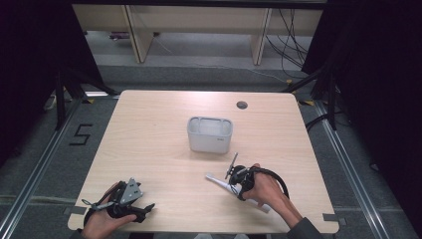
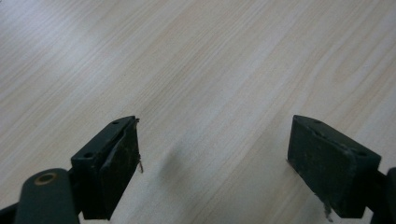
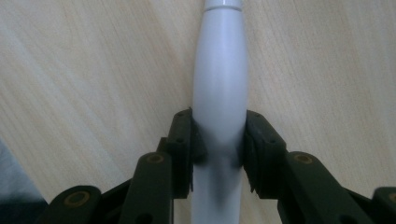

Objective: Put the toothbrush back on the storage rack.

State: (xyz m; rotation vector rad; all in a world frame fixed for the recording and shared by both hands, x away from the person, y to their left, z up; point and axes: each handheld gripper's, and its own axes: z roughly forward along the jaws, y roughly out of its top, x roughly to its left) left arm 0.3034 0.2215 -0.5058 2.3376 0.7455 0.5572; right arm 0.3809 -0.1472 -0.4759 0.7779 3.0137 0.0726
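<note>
A long white handle-shaped object (image 1: 217,181) lies slantwise on the wooden table (image 1: 149,139), near its front right. My right gripper (image 1: 234,187) is shut on it, held by a hand that comes in from the bottom right. In the right gripper view the black pads (image 3: 187,142) press both sides of the white object (image 3: 219,74), which runs up and away from the jaws. My left gripper (image 1: 145,211) rests at the table's front left in the other hand. Its jaws (image 2: 215,158) stand wide open over bare wood with nothing between them.
A white rectangular container (image 1: 209,144) stands at the table's middle, just beyond the right gripper. A small round cable hole (image 1: 242,105) sits near the far edge. Dark curtains, floor rails and cables surround the table.
</note>
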